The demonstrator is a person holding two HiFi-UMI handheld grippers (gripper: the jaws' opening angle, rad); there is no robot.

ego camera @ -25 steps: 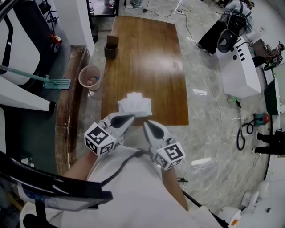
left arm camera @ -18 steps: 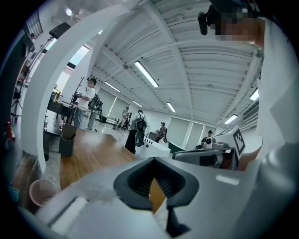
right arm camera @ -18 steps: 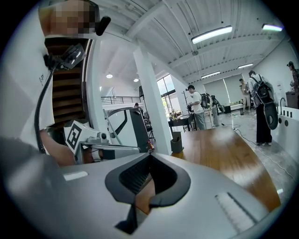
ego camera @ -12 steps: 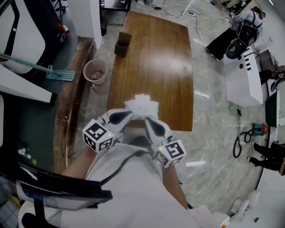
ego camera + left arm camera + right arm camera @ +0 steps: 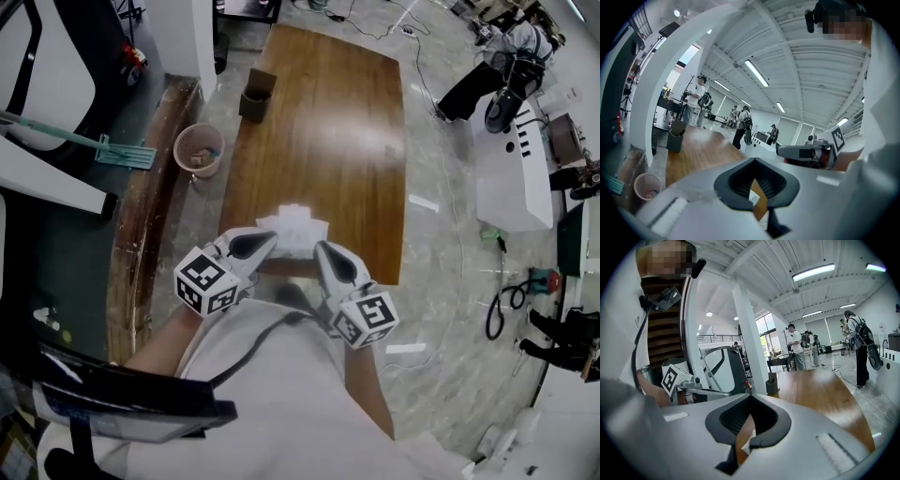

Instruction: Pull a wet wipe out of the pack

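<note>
The white wet wipe pack [image 5: 293,225] lies on the wooden table [image 5: 323,131], close to its near edge. My left gripper [image 5: 272,240] hovers at the pack's near left corner, jaws closed with nothing between them. My right gripper [image 5: 321,248] sits at the pack's near right corner, also shut and empty. In the left gripper view the left gripper [image 5: 754,160] has its tips together, and a sliver of white pack [image 5: 753,198] shows through the gap behind them. The right gripper view shows the right gripper [image 5: 751,396] the same way, tips meeting over the tabletop.
A dark open box [image 5: 257,94] stands at the table's far left corner. On the floor to the left are a pink bucket [image 5: 199,150] and a mop [image 5: 112,153]. A white machine [image 5: 511,164] and cables lie to the right. People stand far beyond the table.
Both grippers have edged forward, and their tips now sit closer to the pack's near corners. Both stayed shut, and the pack has not moved on the table.
</note>
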